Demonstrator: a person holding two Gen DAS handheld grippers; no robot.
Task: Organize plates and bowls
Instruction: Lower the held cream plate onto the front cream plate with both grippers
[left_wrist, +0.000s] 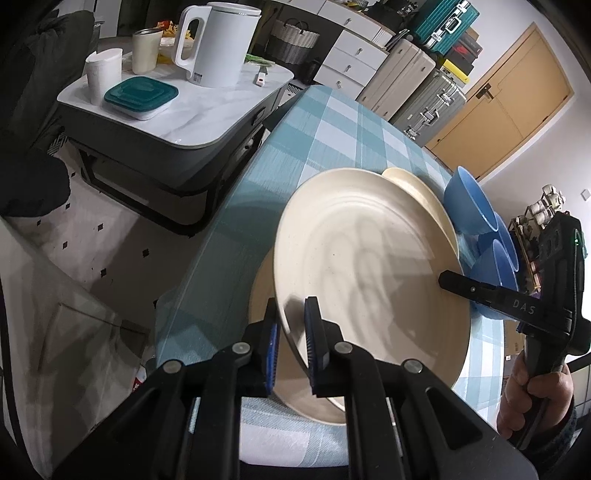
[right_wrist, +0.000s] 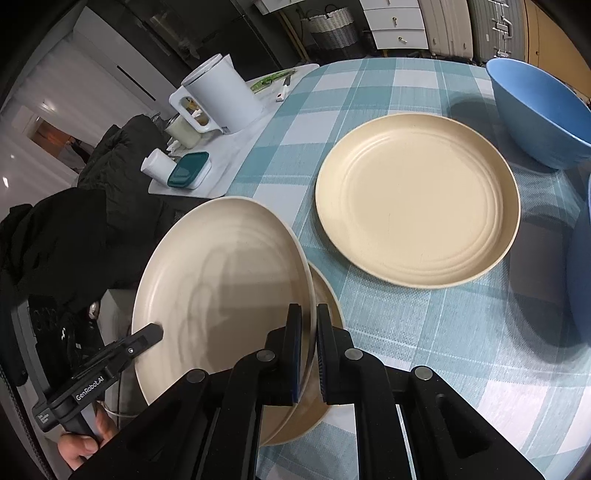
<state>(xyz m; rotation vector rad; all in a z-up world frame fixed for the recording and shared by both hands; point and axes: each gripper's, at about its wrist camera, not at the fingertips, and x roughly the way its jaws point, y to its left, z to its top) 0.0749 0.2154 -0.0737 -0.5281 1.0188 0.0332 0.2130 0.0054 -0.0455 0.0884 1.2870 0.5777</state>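
Observation:
A cream plate (left_wrist: 362, 266) (right_wrist: 221, 280) hangs tilted above the checked tablecloth, held by both grippers at opposite rims. My left gripper (left_wrist: 291, 314) (right_wrist: 155, 330) is shut on its near-left rim. My right gripper (right_wrist: 309, 314) (left_wrist: 447, 278) is shut on the opposite rim. Directly under it a second cream plate (left_wrist: 258, 306) (right_wrist: 327, 295) lies flat at the table's edge, mostly hidden. A third cream plate (right_wrist: 417, 203) (left_wrist: 410, 181) lies on the cloth further in. Blue bowls (left_wrist: 469, 203) (right_wrist: 535, 118) stand beyond it, one more at the right border (right_wrist: 581, 258).
The table edge (left_wrist: 221, 229) runs just left of the plates, with tiled floor below. A low side table (left_wrist: 192, 122) carries a white kettle (left_wrist: 221, 44), a teal-lidded box (left_wrist: 140, 96) and cups. Suitcases (left_wrist: 424, 96) and a wooden door stand behind.

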